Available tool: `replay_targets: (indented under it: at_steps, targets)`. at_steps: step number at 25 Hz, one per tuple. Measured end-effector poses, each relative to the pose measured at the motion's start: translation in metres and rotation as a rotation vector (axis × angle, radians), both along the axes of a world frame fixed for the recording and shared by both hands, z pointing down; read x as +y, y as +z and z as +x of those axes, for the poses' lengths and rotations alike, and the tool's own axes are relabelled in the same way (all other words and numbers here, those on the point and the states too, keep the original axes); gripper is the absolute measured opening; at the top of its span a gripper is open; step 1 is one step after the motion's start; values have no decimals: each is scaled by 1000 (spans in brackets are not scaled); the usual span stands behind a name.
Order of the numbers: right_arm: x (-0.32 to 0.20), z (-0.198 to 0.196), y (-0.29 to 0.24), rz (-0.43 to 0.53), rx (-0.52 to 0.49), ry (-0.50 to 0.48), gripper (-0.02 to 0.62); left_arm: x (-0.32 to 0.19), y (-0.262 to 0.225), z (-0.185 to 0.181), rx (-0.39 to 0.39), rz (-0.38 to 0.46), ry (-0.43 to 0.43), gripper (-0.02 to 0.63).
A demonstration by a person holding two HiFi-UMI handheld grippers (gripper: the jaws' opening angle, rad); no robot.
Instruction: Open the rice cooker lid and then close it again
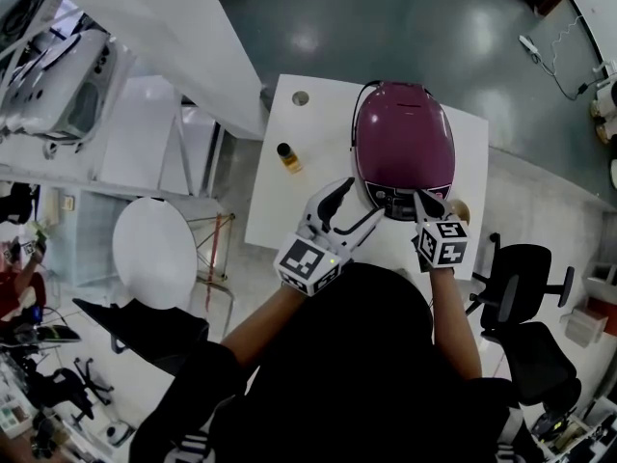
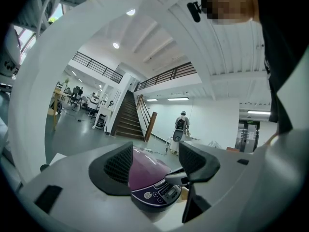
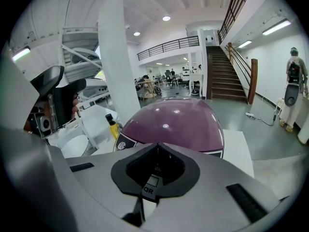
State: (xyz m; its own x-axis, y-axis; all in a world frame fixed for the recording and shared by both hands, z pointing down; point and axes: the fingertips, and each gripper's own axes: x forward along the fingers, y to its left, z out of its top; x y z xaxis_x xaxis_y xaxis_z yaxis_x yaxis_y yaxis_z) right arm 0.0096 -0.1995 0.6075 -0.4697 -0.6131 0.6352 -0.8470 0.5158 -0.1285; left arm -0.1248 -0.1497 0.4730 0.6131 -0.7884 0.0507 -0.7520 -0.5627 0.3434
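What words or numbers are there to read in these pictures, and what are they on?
"QR": on a small label on the right gripper, behind its shut jaws.
On the control panel of the rice cooker: white print, too small to read.
The green sign over a far doorway: too blurred to read.
The marker cube on each gripper: square patterns only, no letters.
The yellow bottle: no readable label.

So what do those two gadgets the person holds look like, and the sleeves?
The left gripper and the right gripper are white moulded shells with black textured jaw pads. Each carries a cube of black-and-white square markers. The person wears a black top whose sleeves stop above the forearms.
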Motion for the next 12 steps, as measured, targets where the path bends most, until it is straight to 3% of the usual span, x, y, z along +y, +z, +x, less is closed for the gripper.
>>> replay_targets:
  at_steps: [12]
  targets:
    - [2,0,2,42,90,17,0,1,0,1,19,-16,18,275]
